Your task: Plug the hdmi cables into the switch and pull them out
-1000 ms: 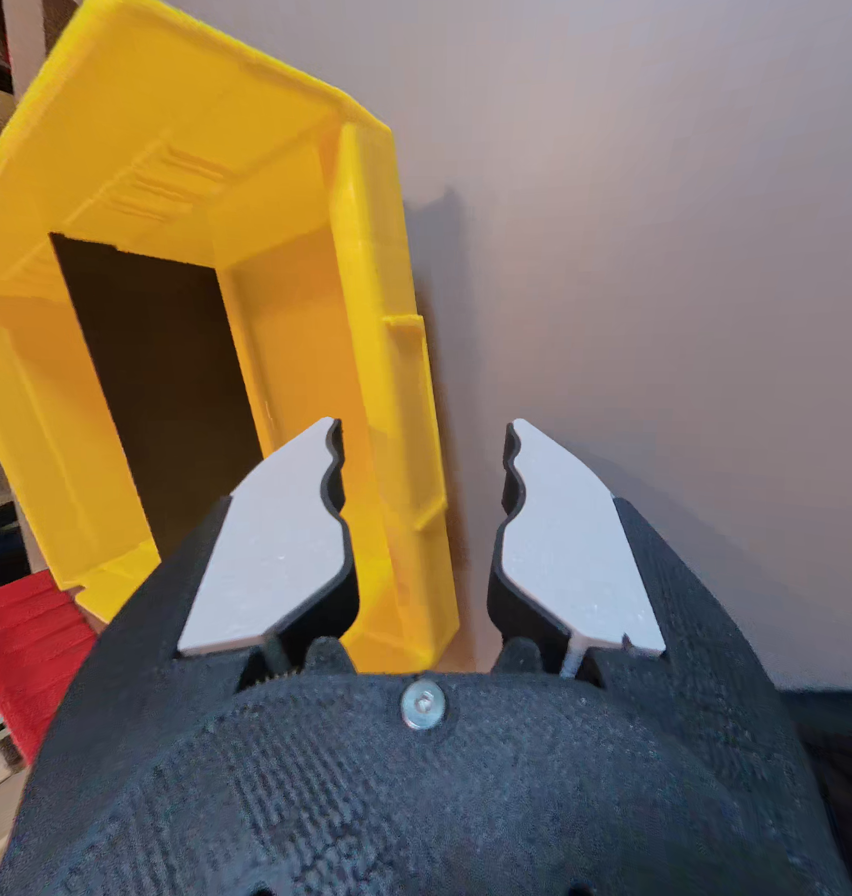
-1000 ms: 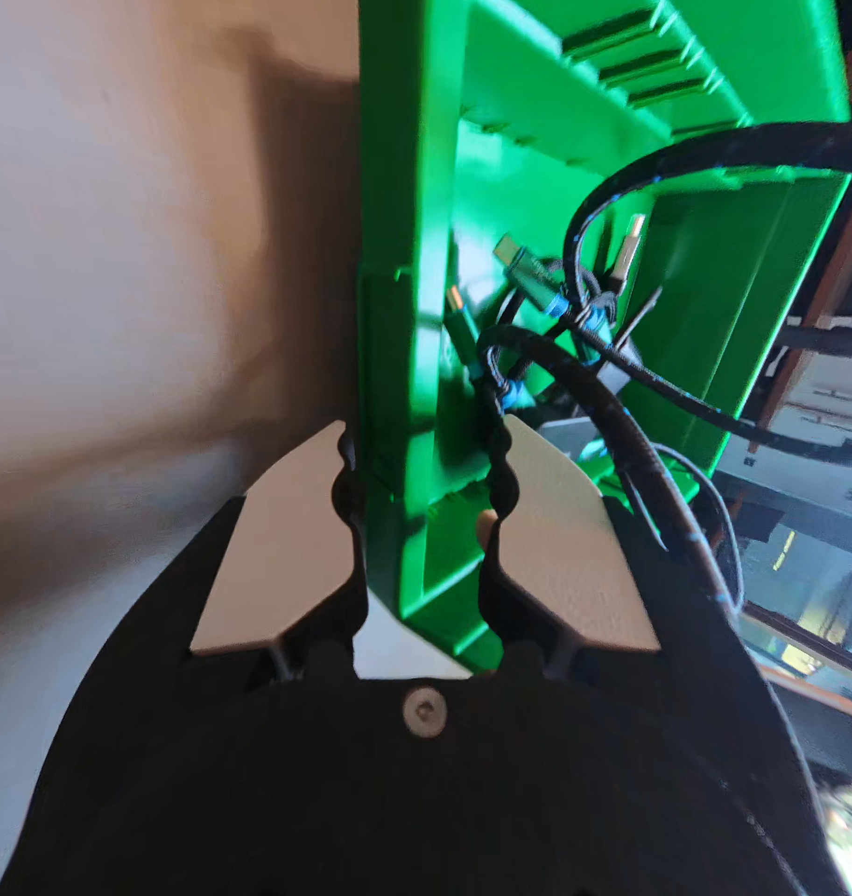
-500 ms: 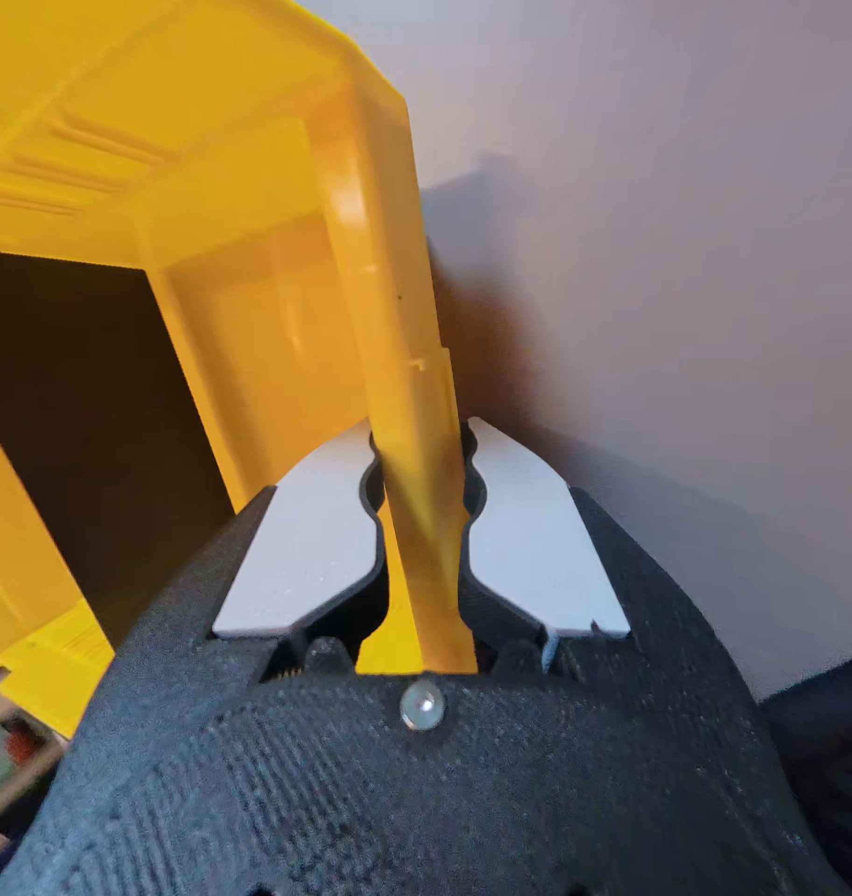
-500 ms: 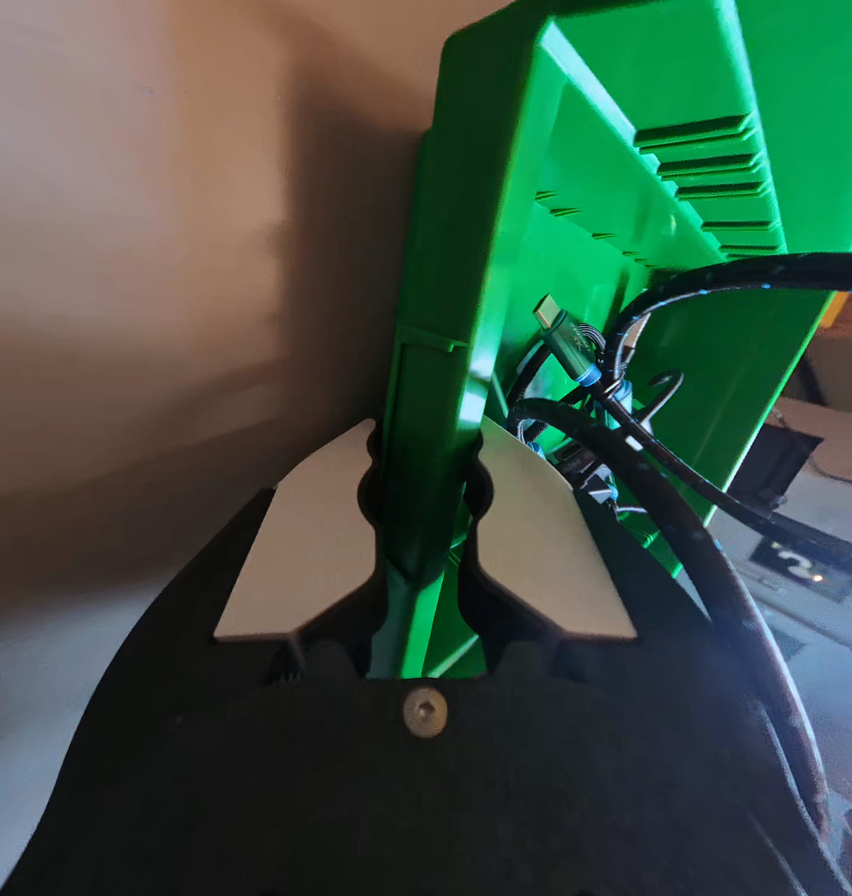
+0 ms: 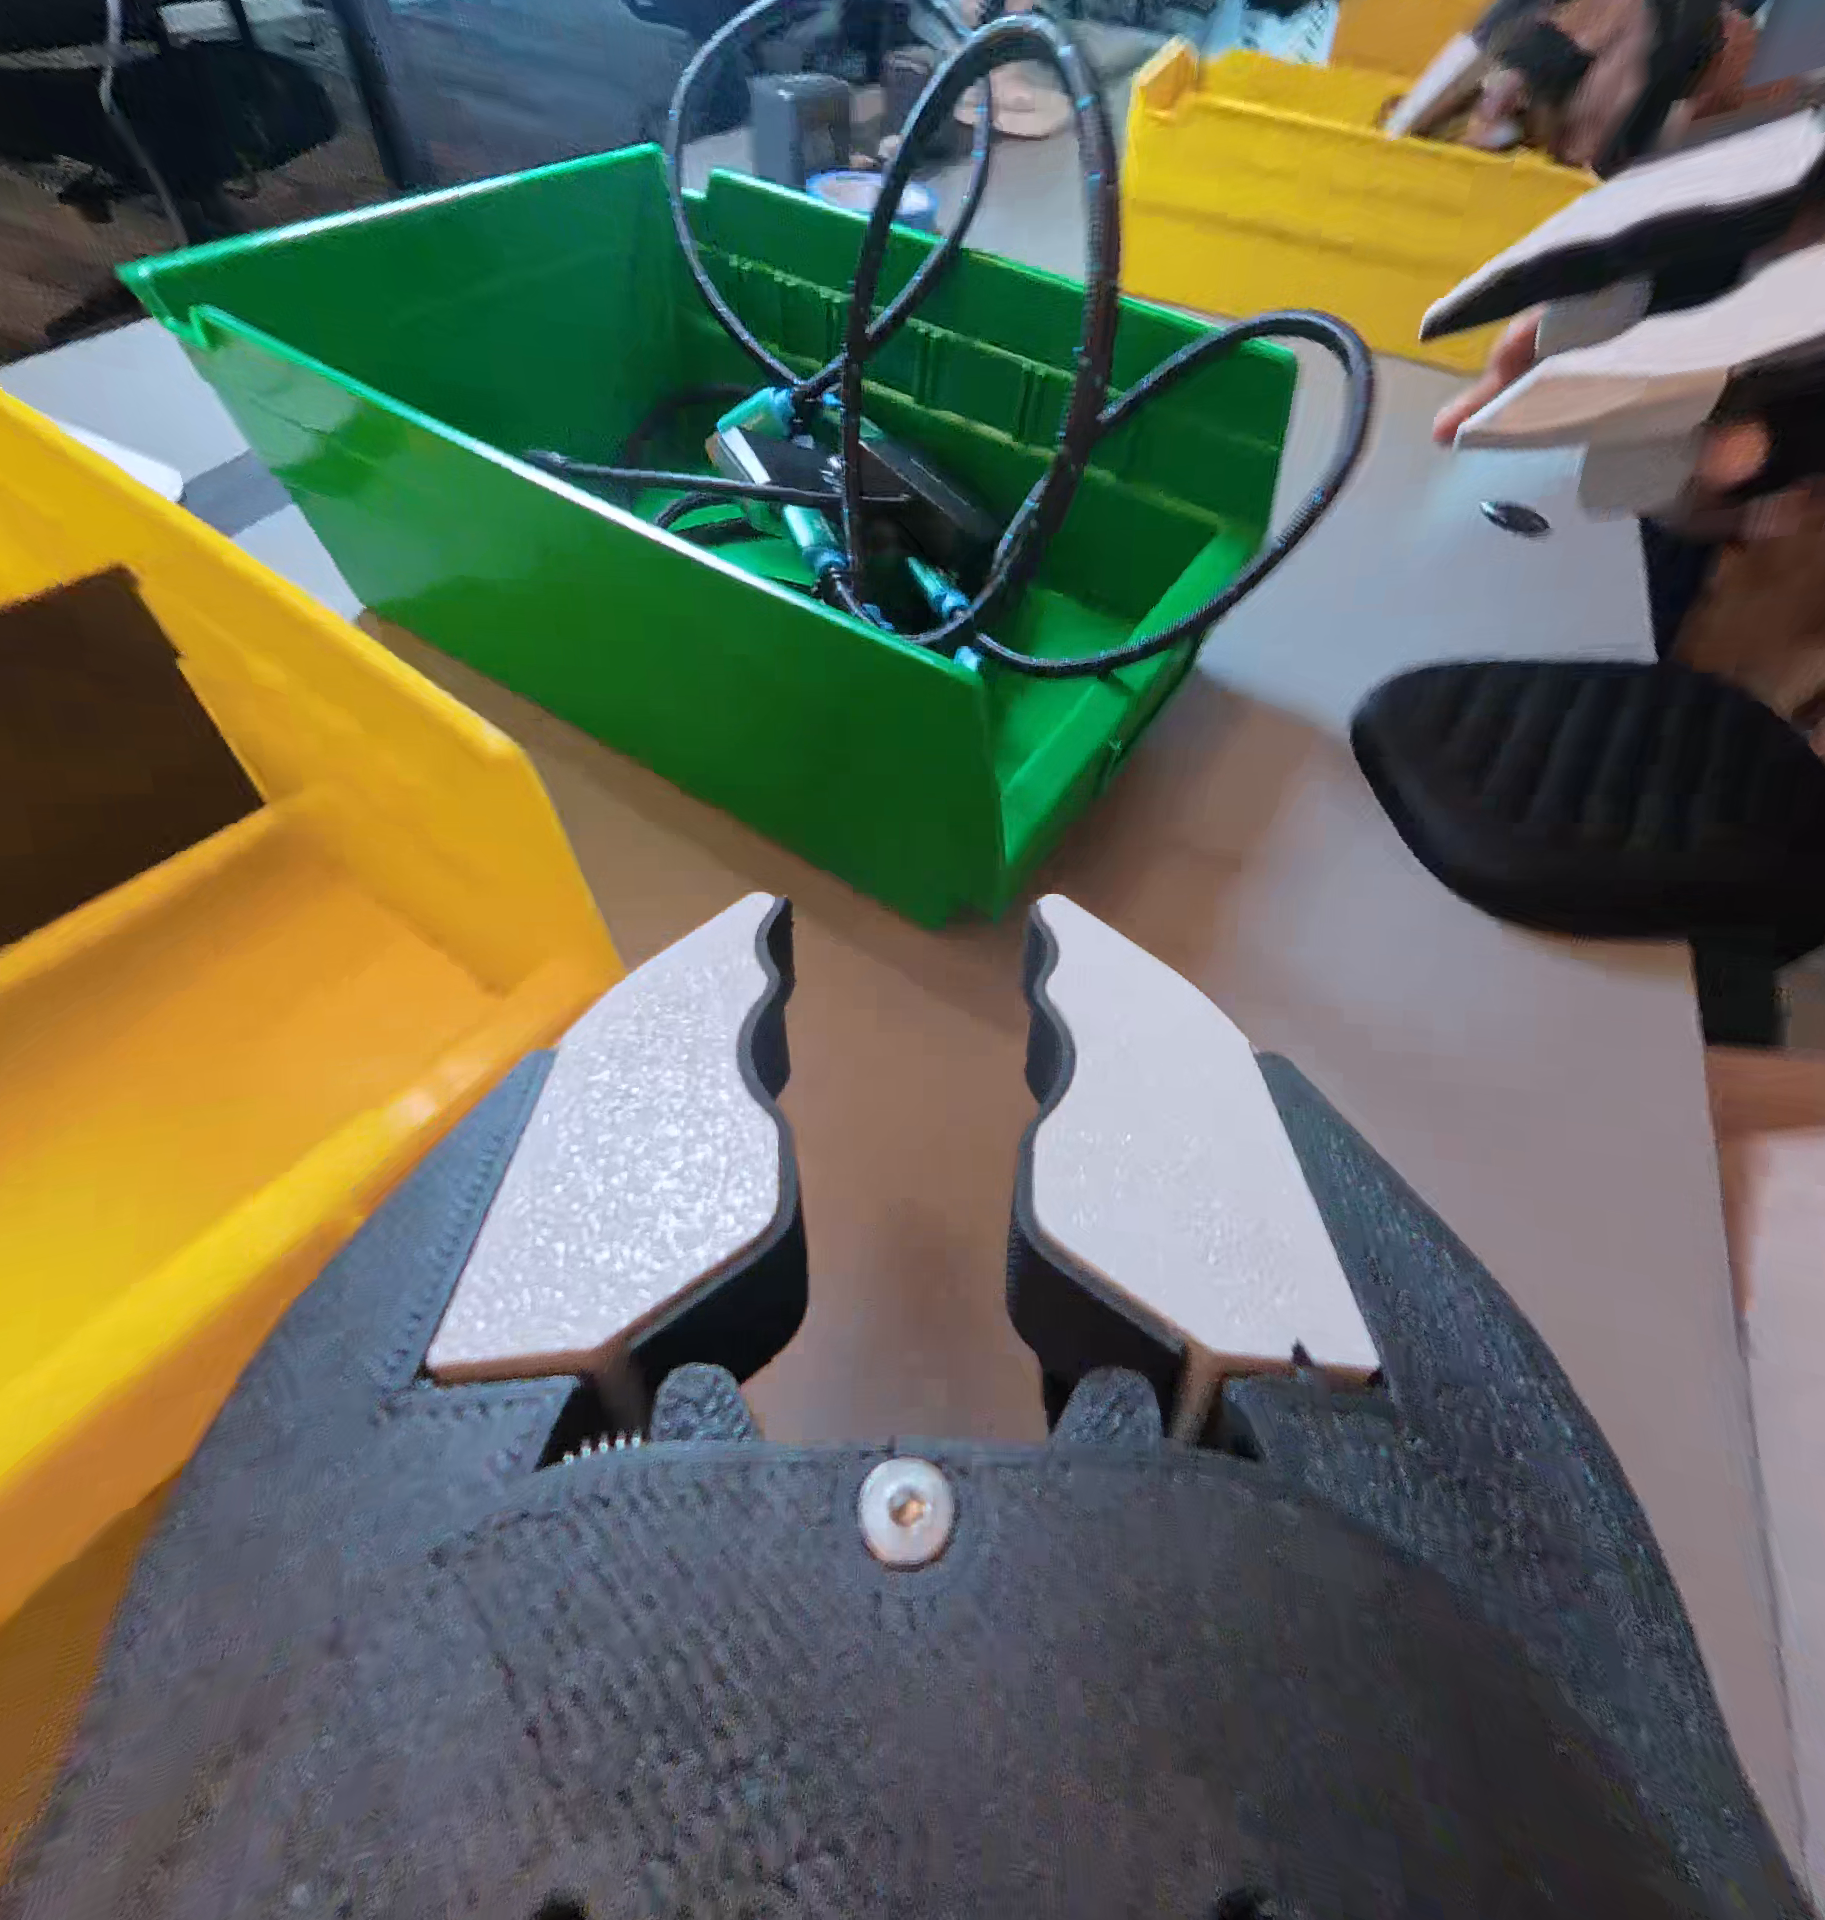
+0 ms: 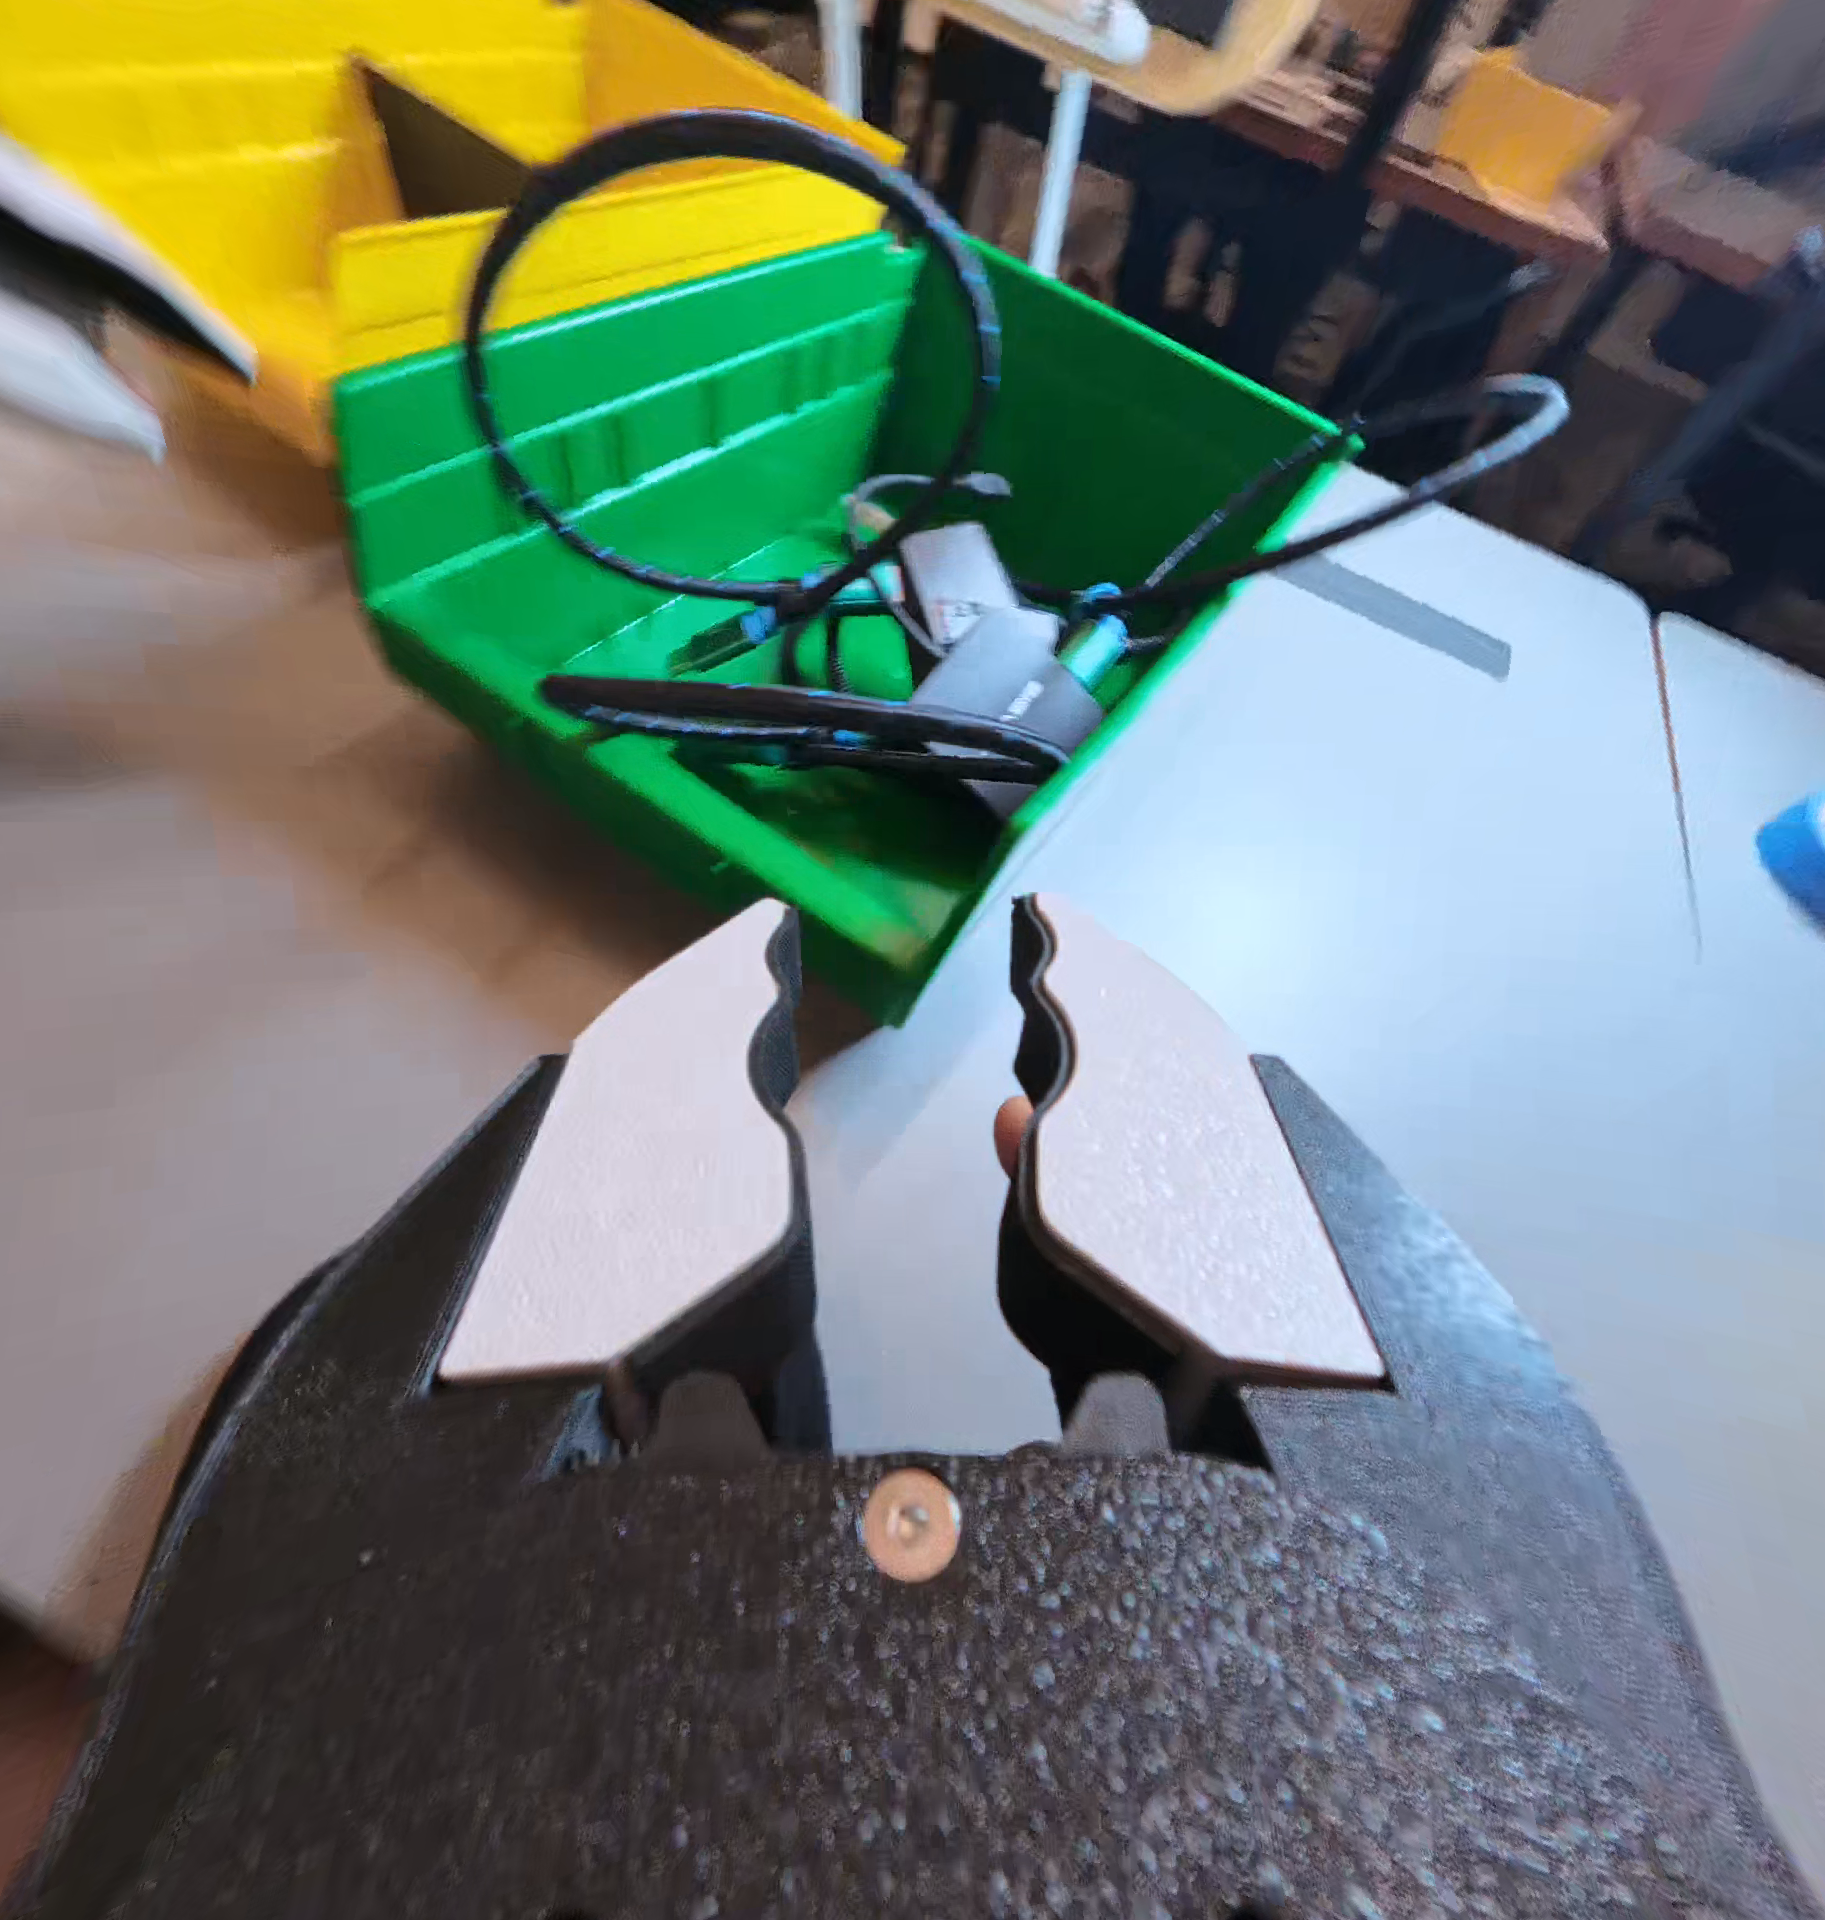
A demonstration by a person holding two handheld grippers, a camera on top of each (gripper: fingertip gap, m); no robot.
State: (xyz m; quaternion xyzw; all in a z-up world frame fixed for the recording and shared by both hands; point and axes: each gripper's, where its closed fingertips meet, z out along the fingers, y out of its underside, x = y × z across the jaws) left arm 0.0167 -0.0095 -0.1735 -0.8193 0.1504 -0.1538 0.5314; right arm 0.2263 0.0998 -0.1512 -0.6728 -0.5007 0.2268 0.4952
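Left gripper (image 5: 906, 925) is hanging over bare table (image 5: 1355, 1039) at lower centre, jaws parted, gripping nothing; right gripper (image 6: 903, 920) is likewise gaping and empty. Green bin (image 5: 679, 665) is sitting mid-frame, holding the black switch (image 6: 1001, 670) and looping braided hdmi cables (image 5: 1084, 260). Yellow bin (image 5: 212, 987) is filling the left edge of the left wrist view.
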